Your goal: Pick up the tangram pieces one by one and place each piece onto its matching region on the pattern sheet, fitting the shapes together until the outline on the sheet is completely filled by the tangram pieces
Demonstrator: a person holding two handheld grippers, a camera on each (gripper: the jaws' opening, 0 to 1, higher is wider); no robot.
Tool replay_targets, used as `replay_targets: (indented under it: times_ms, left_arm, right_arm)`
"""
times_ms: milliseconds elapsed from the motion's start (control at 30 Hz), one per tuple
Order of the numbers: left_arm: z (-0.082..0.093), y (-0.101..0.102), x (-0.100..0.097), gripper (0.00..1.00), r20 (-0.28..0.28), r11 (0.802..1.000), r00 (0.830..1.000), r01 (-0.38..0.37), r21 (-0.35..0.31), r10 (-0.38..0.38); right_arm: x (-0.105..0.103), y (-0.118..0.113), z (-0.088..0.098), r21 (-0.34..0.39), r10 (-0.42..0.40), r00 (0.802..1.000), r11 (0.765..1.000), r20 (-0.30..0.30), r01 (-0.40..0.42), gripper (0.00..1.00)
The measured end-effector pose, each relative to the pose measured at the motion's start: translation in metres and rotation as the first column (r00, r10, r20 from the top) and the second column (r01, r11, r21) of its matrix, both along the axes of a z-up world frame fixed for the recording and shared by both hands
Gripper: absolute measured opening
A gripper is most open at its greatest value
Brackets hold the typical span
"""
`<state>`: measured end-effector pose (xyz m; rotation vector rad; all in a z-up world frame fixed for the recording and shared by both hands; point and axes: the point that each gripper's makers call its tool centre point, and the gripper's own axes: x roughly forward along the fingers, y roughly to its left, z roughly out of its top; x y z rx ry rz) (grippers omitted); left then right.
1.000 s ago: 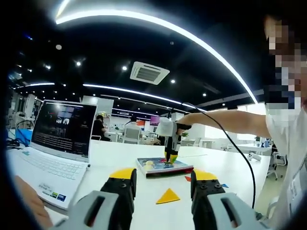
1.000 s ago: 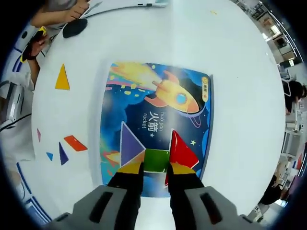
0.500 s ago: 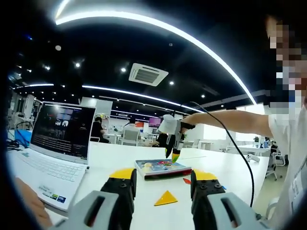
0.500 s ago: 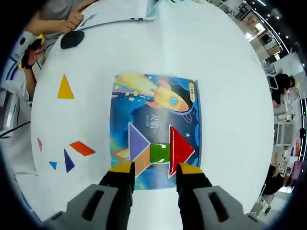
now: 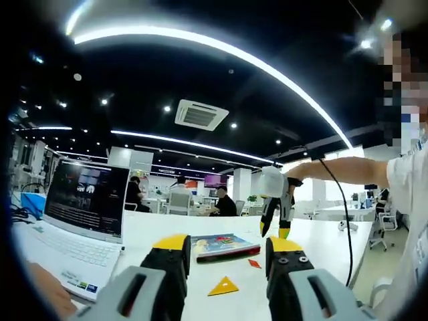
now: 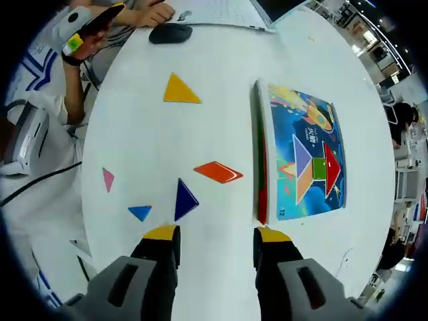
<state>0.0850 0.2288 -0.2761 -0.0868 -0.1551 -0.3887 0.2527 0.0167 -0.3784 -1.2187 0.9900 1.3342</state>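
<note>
While the right gripper [image 6: 208, 235] hangs above the white desk [image 6: 221, 140] with its fingers spread and empty, the pattern sheet [image 6: 307, 152] lies to its right, carrying the purple, green and red pieces [image 6: 326, 169]. Loose on the desk are a yellow triangle [image 6: 179, 89], orange parallelogram [image 6: 218, 172], dark blue triangle [image 6: 184, 199], small blue triangle [image 6: 140, 212] and pink triangle [image 6: 108, 178]. The left gripper [image 5: 226, 246] is released too, near a laptop [image 5: 73, 221].

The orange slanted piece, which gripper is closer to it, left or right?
Right. The right gripper hangs open just above the orange slanted piece on the table. The left gripper waits farther off, near the yellow triangle.
</note>
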Motion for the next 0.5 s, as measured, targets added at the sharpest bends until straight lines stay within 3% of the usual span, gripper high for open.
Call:
replay_targets:
  times_ms: [200, 500]
  left_arm:
    - [0.007, 0.0, -0.005, 0.46, 0.023, 1.0, 1.0, 0.006, -0.002, -0.006]
    - [0.007, 0.005, -0.002, 0.46, 0.022, 1.0, 1.0, 0.001, -0.007, -0.001]
  right_arm:
    - [-0.024, 0.005, -0.005, 0.028, 0.001, 1.0, 1.0, -0.03, -0.001, 0.46]
    - [-0.015, 0.013, -0.03, -0.01, -0.053, 0.997, 0.999, -0.056, 0.052, 0.43]
